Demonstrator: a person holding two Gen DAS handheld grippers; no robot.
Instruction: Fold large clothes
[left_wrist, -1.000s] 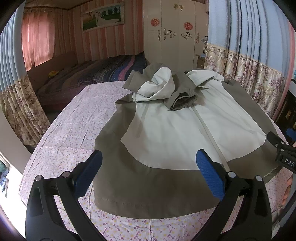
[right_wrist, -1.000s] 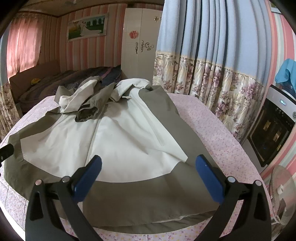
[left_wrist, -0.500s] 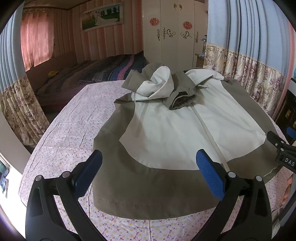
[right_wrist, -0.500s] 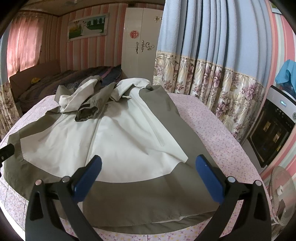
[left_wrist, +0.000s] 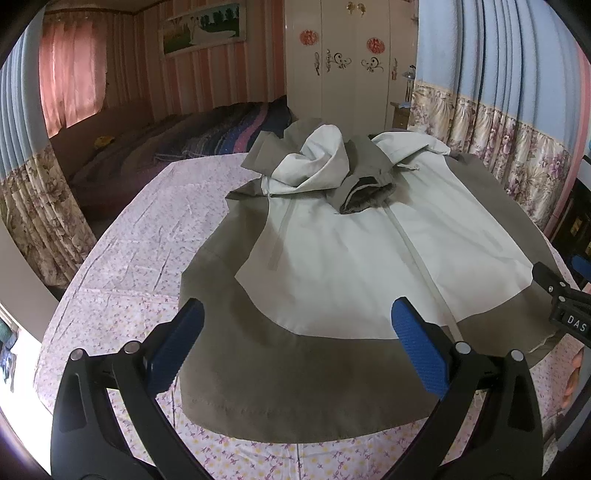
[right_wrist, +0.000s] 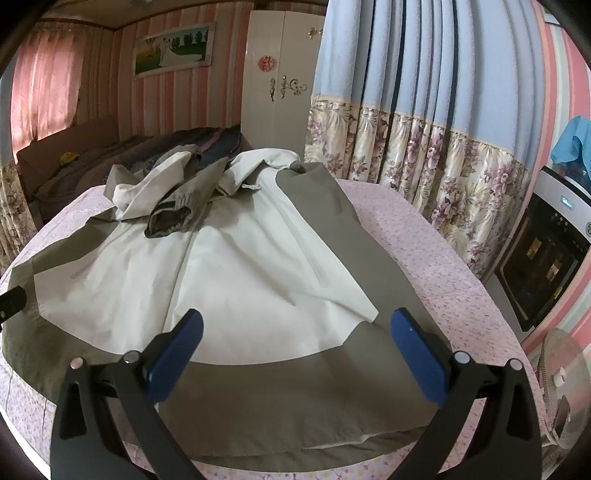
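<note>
Nothing much moved since earlier; jacket (left_wrist: 332, 280) flat on tablecloth (left_wrist: 140, 258); left gripper (left_wrist: 299, 343), right gripper (right_wrist: 295, 347) jaws apart, empty; right view alone shows fan (right_wrist: 557, 373); bare cloth left.

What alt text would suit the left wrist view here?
A cream and olive jacket lies spread flat on a floral sheet, its sleeves bunched near the collar. The open left tongs hover over its near hem, holding nothing; the right tongs poke in at the right edge. A wardrobe stands behind.
</note>
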